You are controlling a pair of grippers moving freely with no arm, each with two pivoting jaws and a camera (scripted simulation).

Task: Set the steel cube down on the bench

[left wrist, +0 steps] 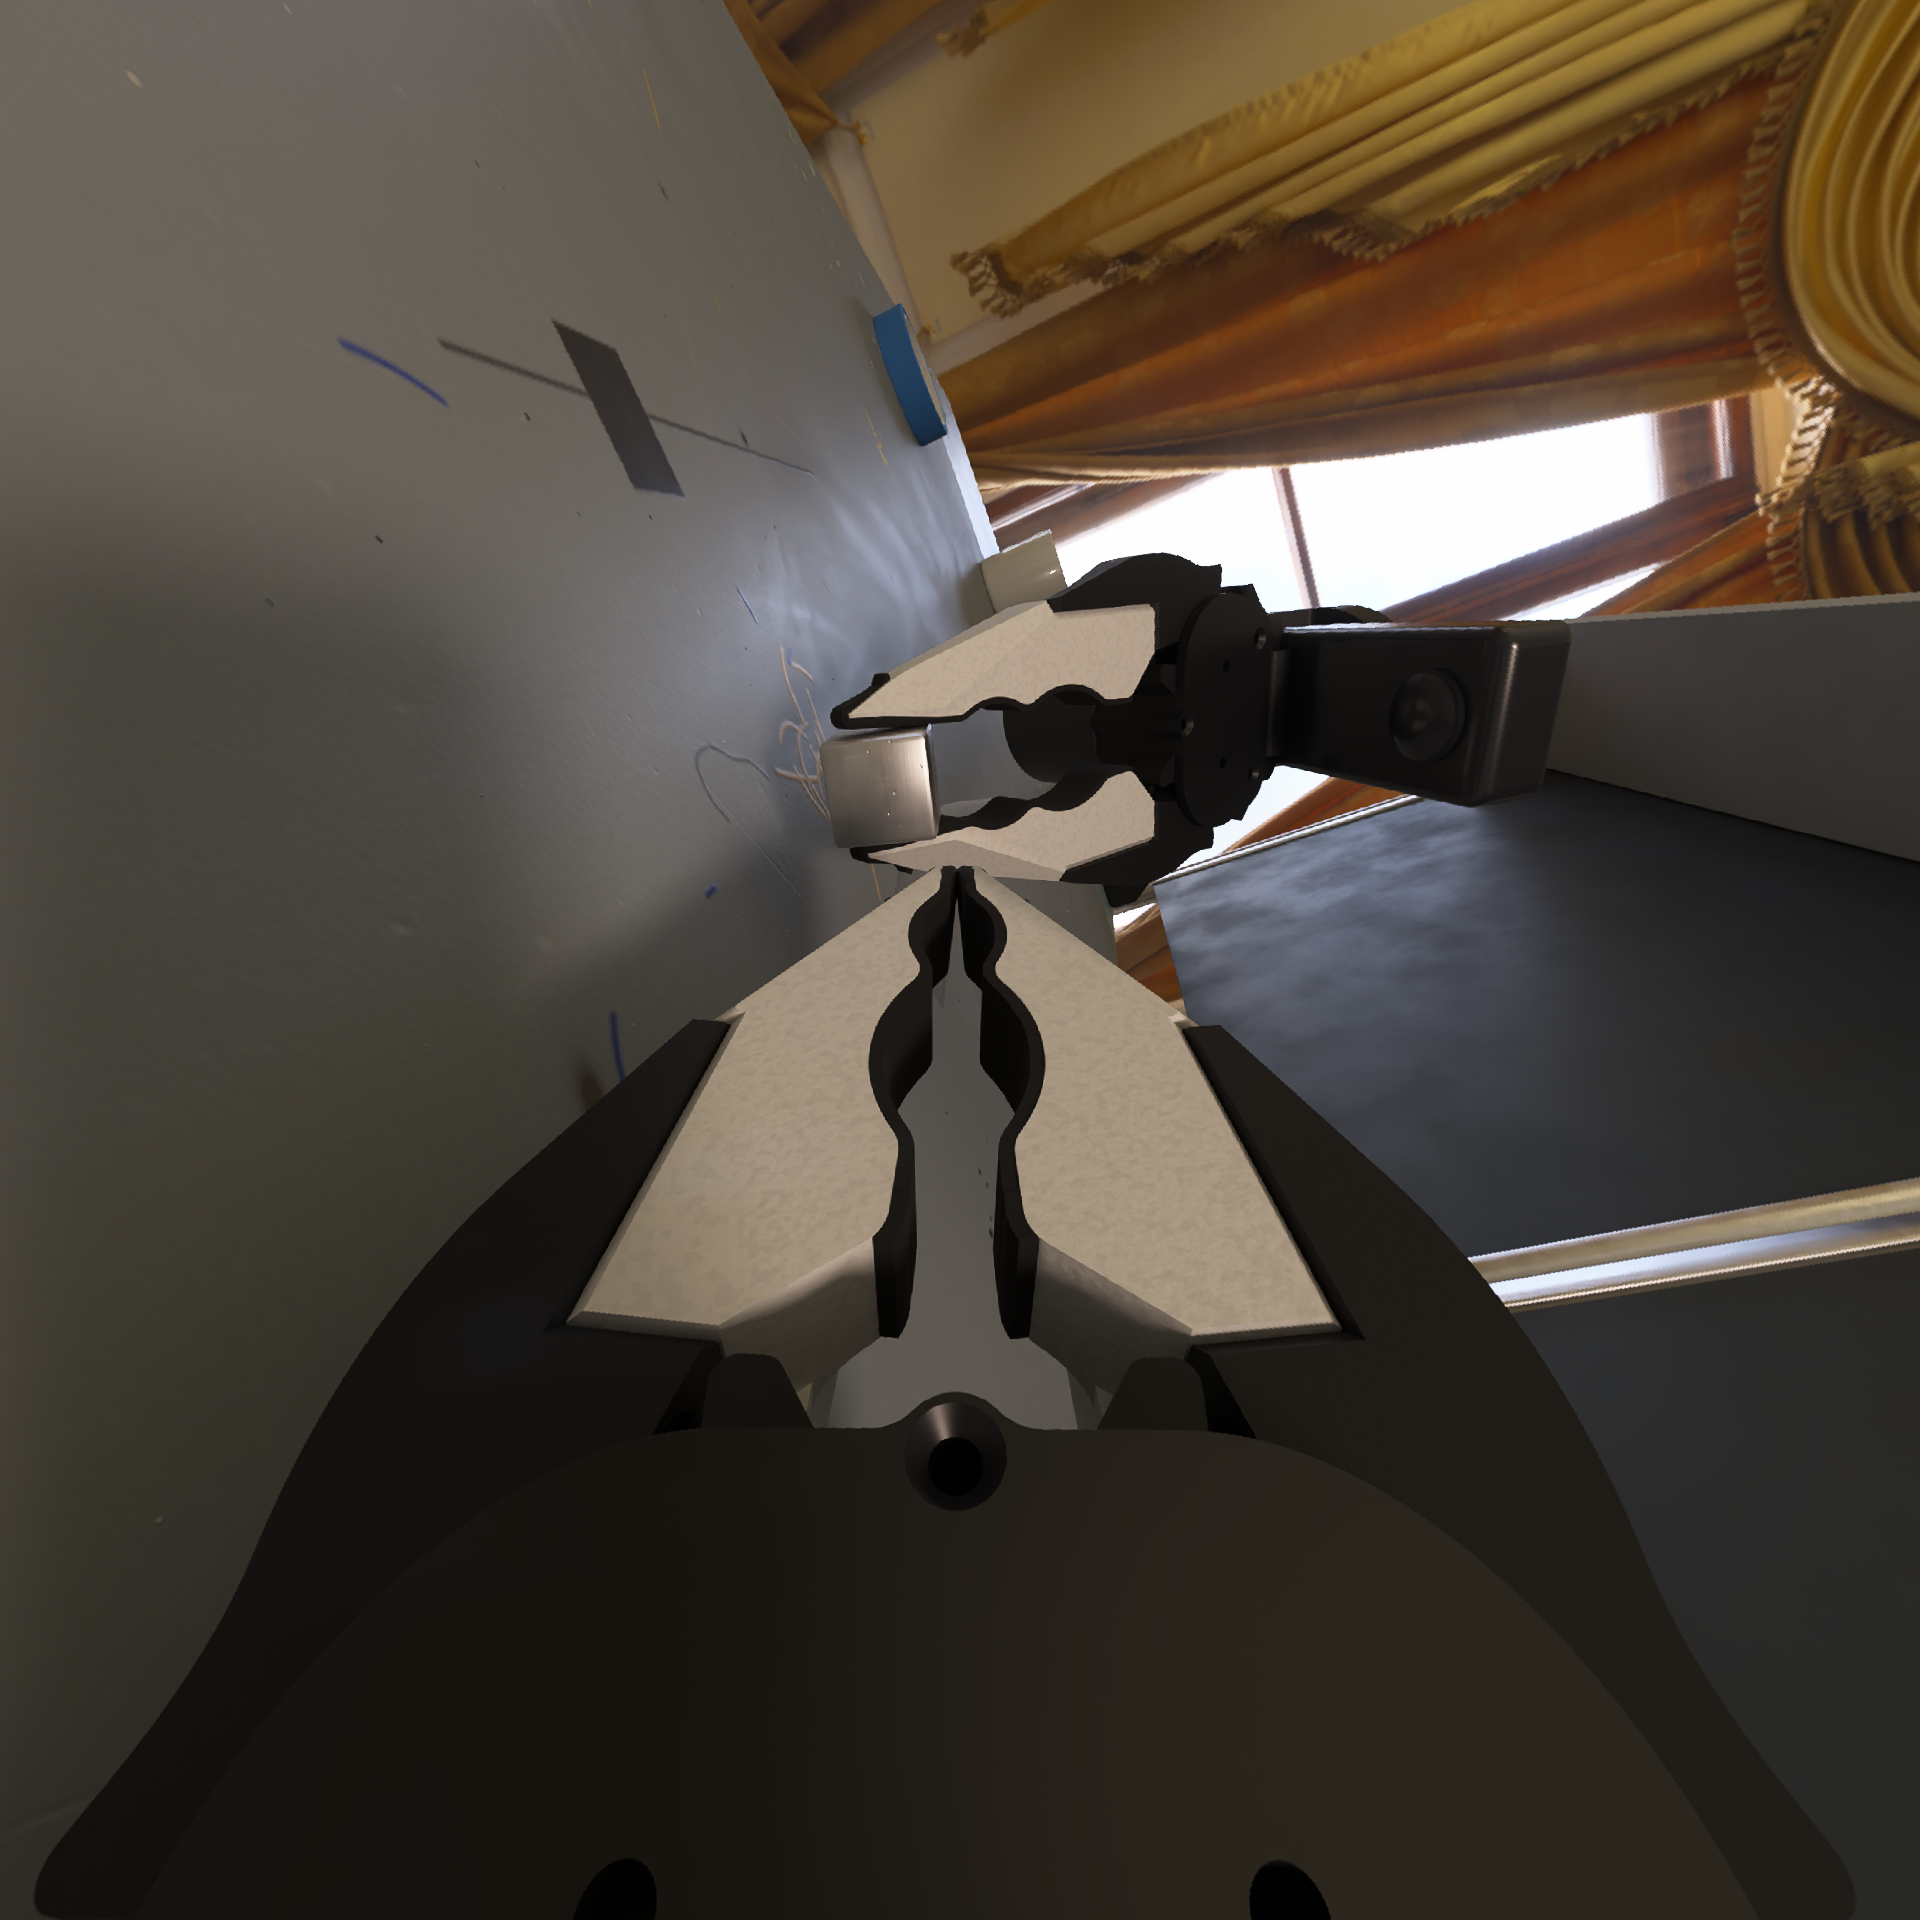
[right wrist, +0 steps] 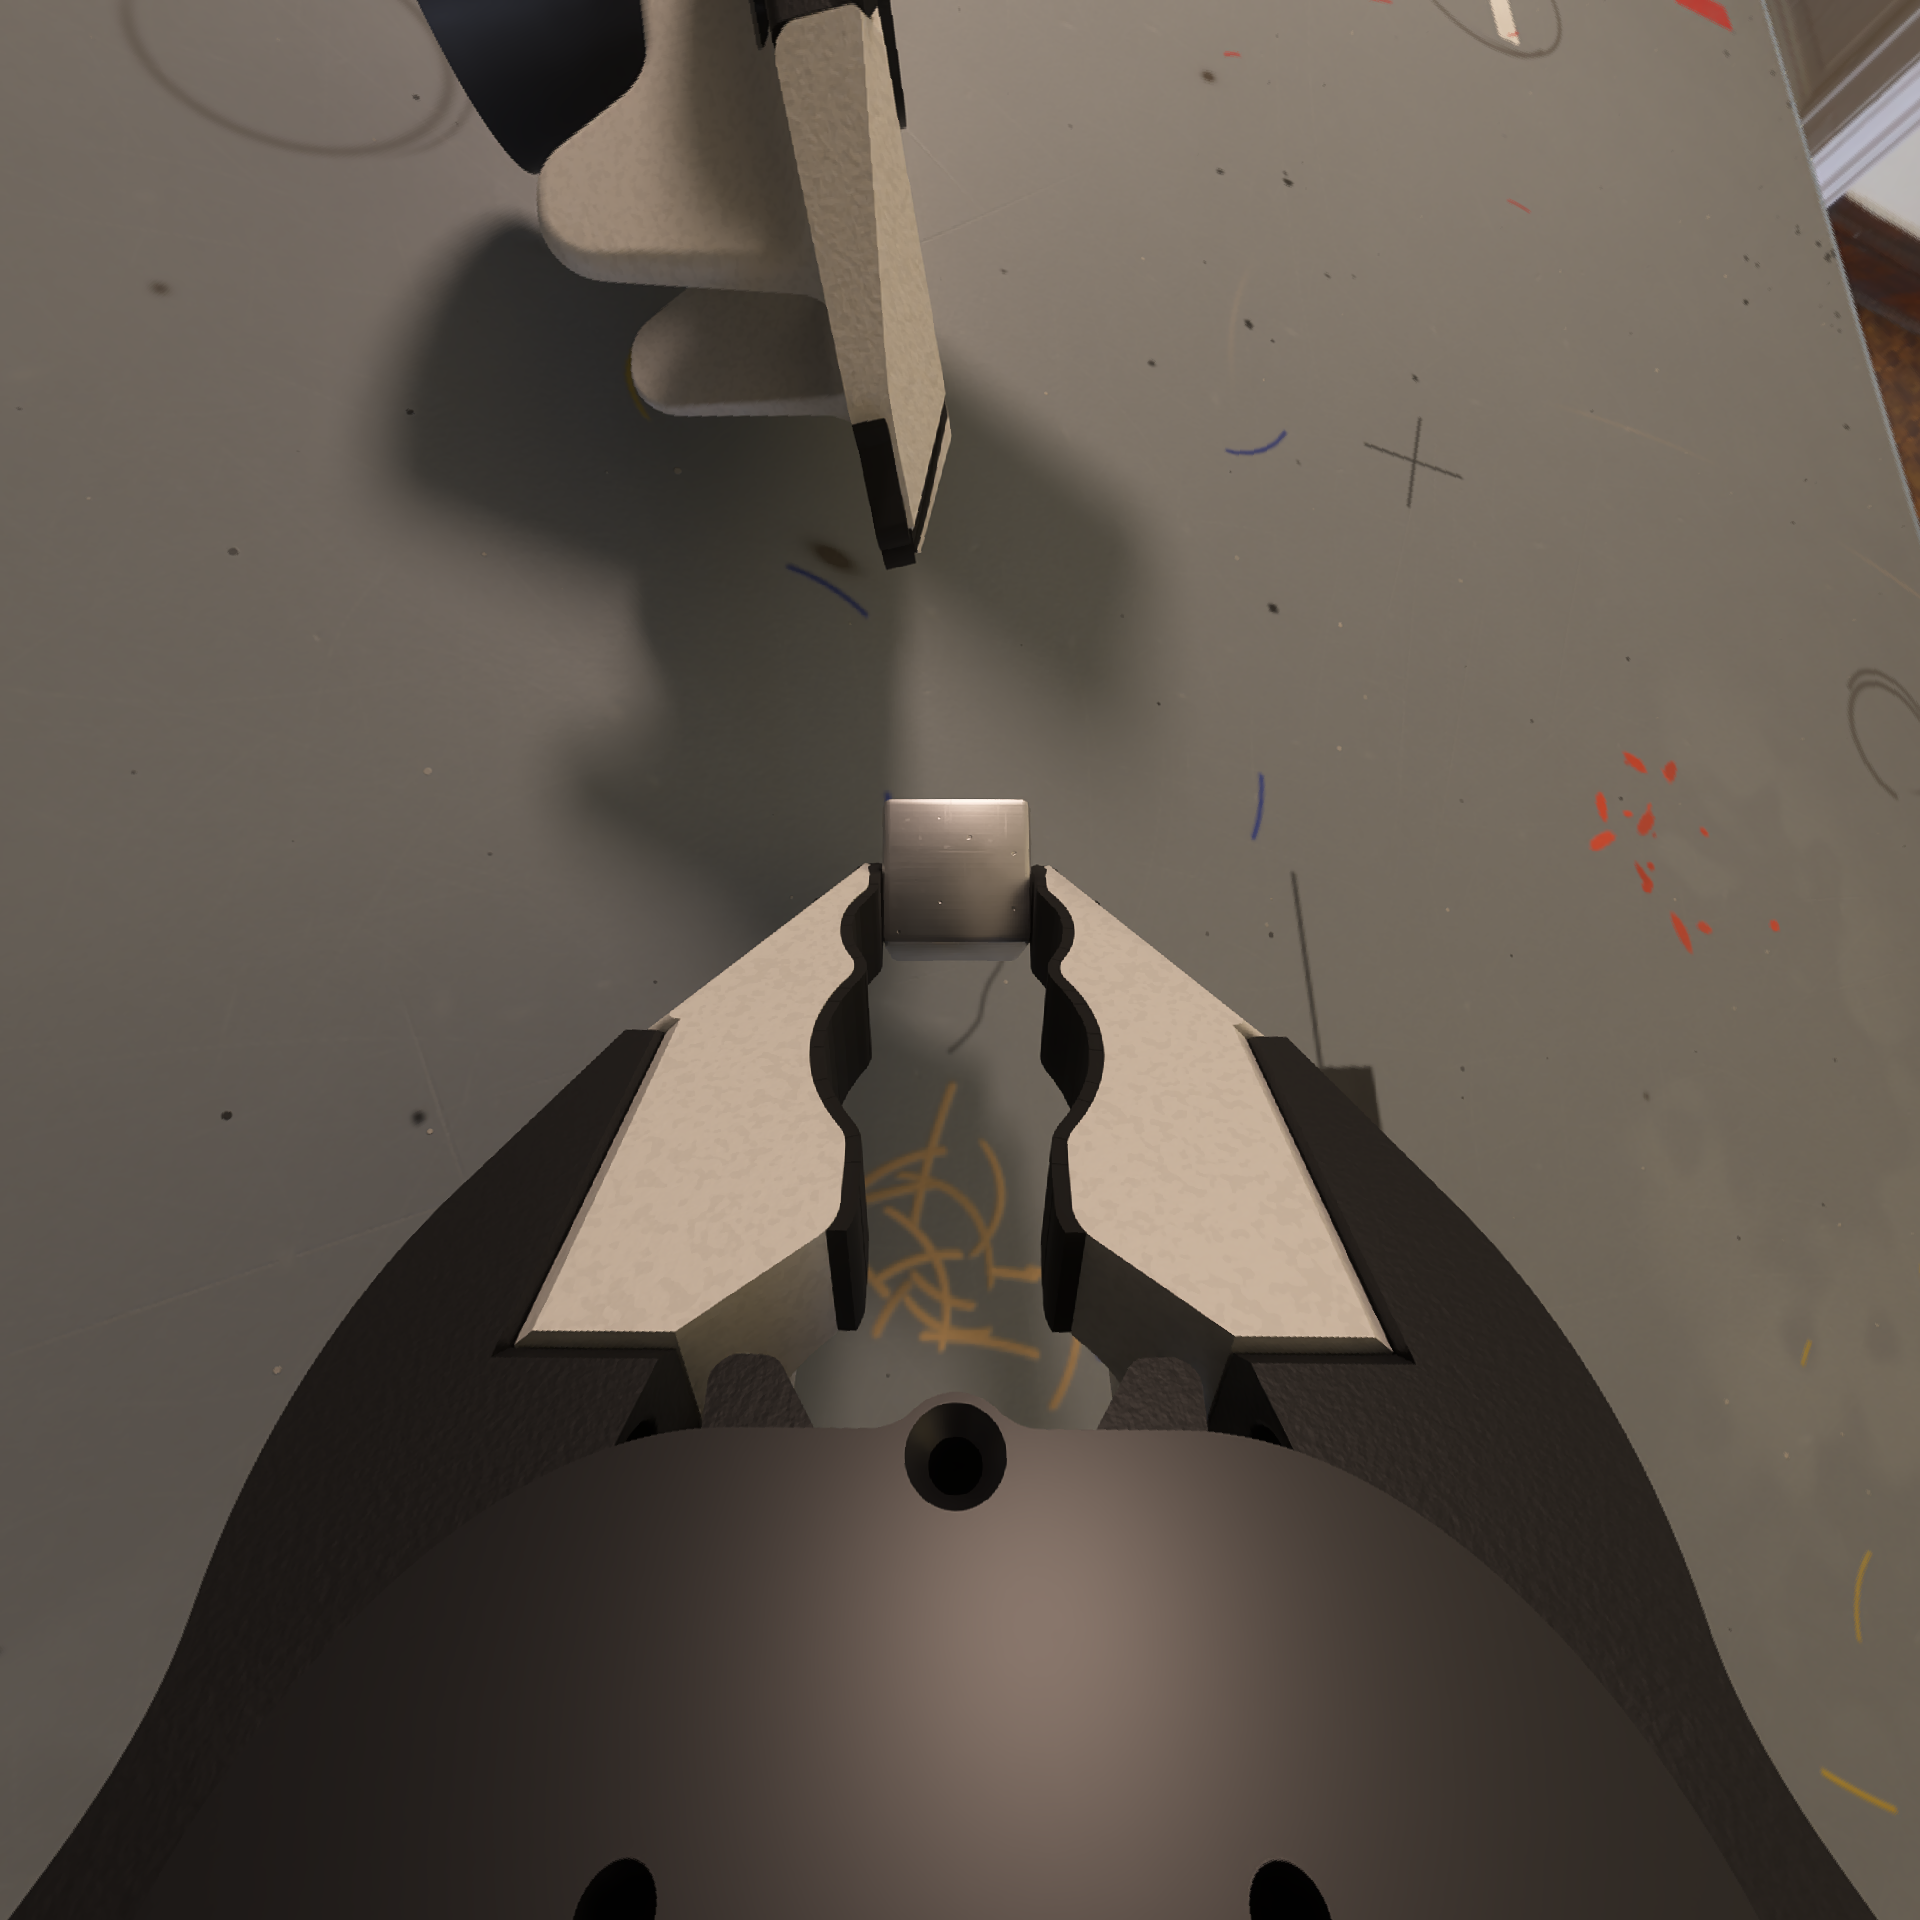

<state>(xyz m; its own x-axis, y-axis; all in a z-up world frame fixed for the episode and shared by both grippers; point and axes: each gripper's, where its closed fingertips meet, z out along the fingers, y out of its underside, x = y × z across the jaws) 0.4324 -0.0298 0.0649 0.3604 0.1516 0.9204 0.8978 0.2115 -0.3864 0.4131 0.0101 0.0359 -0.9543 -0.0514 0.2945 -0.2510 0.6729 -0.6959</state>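
The steel cube [right wrist: 956,878] is small, shiny and grey. My right gripper [right wrist: 956,894] is shut on it by the fingertips and points down at the grey bench [right wrist: 416,727]. In the left wrist view the right gripper [left wrist: 862,784] comes in from the right and holds the cube [left wrist: 883,790] close to the bench [left wrist: 312,675]; I cannot tell whether the cube touches it. My left gripper [left wrist: 956,883] is shut and empty, its tips just beside the right gripper's lower finger. It also shows in the right wrist view [right wrist: 899,540], beyond the cube.
The bench top carries paint specks, pen marks and orange scribbles [right wrist: 945,1268]. A blue block [left wrist: 904,390] and a cream block [left wrist: 1023,577] sit near the bench's far edge. A dark strip [left wrist: 618,421] lies flat on the bench. Curtains and a window lie beyond.
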